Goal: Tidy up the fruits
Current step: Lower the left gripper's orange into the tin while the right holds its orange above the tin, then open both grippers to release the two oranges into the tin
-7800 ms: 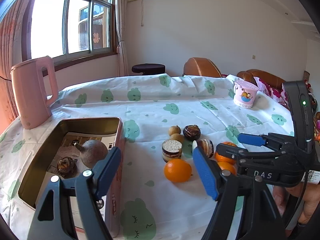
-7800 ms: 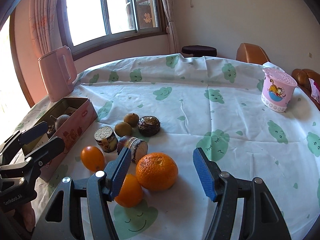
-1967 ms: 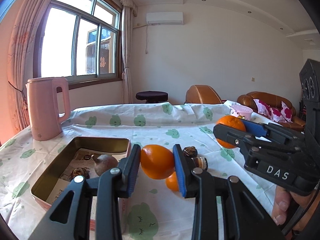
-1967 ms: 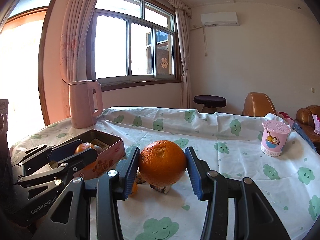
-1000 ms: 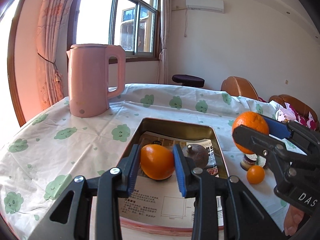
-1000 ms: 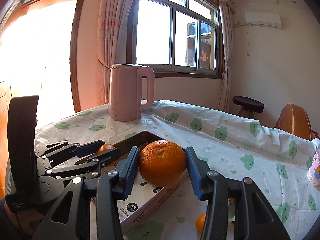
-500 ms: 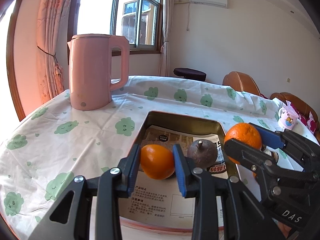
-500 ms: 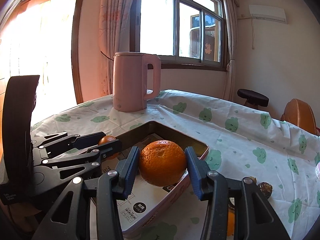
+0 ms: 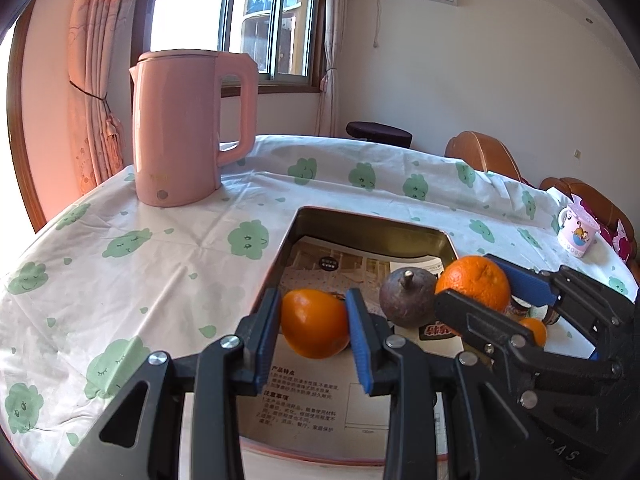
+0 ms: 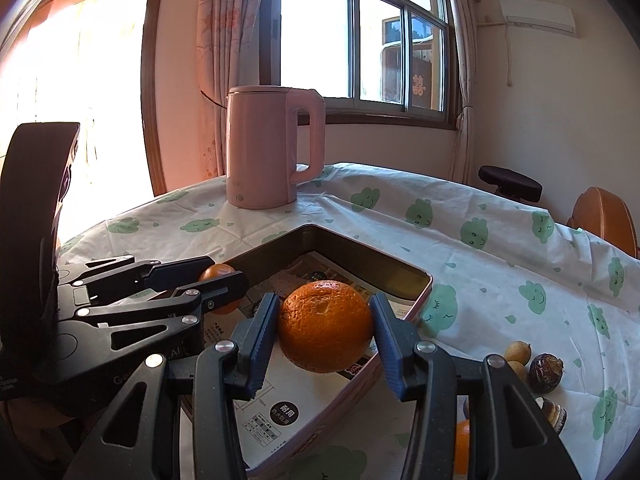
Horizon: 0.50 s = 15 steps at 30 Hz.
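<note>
1. Left gripper (image 9: 313,336): jaws clamped on a smooth orange (image 9: 314,323), blue pads on its left and right sides. Fruit slightly oval, long axis roughly level, across the jaws; stem end not readable.
2. Smooth orange sits over the near-left part of the open tin box (image 9: 408,236); can't tell if it touches the paper liner (image 9: 316,400).
3. Right gripper (image 10: 325,330): jaws clamped on a bigger pebbly orange (image 10: 325,326), pads left and right. Round, no clear long axis; dimpled stem scar faces up and toward the camera.
4. Pebbly orange is over the tin's right long wall in the right wrist view, roughly mid-length, above the rim; in the left wrist view it shows at the right edge (image 9: 474,286).
5. Tin box: rectangular, metal inside, pink outside, long axis running near to far. Printed paper liner covers the floor.
6. Inside the tin: a brown round fruit (image 9: 408,298), stem pointing up, right of the smooth orange, just beside the pebbly orange.
7. On the tabletop (image 10: 520,280) right of the tin: two small tan fruits (image 10: 517,351), a dark wrinkled fruit (image 10: 546,372), a small orange (image 10: 462,446) partly hidden, a cut dark piece (image 10: 554,414).
8. Pink kettle (image 9: 188,132) upright, far left, handle to the right. Pink cup (image 9: 576,234) far right, well apart from the tin.
</note>
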Tool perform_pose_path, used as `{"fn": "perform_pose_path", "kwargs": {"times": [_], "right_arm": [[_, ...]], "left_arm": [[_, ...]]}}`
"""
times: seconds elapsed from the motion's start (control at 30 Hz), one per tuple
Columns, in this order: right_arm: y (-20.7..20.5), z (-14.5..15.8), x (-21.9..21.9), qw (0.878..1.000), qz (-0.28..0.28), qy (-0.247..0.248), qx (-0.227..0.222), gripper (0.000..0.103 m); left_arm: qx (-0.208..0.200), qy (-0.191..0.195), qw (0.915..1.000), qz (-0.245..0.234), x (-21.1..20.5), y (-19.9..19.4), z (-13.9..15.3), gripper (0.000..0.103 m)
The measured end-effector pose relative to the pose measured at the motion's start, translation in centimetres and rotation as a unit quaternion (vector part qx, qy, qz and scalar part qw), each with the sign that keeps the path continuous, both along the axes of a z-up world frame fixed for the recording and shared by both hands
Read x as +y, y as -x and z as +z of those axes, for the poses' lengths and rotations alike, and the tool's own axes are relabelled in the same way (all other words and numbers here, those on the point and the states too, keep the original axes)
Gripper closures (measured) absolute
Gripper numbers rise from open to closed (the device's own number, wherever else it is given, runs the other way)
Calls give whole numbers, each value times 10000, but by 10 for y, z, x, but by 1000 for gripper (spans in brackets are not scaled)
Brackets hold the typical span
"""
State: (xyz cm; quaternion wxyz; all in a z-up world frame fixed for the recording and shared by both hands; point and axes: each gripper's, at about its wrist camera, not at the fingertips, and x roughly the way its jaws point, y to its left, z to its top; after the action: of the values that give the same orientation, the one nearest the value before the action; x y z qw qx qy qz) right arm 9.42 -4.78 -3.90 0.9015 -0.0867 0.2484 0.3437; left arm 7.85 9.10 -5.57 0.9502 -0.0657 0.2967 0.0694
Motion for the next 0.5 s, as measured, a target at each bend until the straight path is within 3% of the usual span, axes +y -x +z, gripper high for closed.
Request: {"fn": "perform_pose_path", "kwargs": {"times": [0.5], "right_arm": [[-12,-8,6,9991,16,187,375,54]], "left_arm": [[359,103,9993,-35,2,-11,-9,68]]}}
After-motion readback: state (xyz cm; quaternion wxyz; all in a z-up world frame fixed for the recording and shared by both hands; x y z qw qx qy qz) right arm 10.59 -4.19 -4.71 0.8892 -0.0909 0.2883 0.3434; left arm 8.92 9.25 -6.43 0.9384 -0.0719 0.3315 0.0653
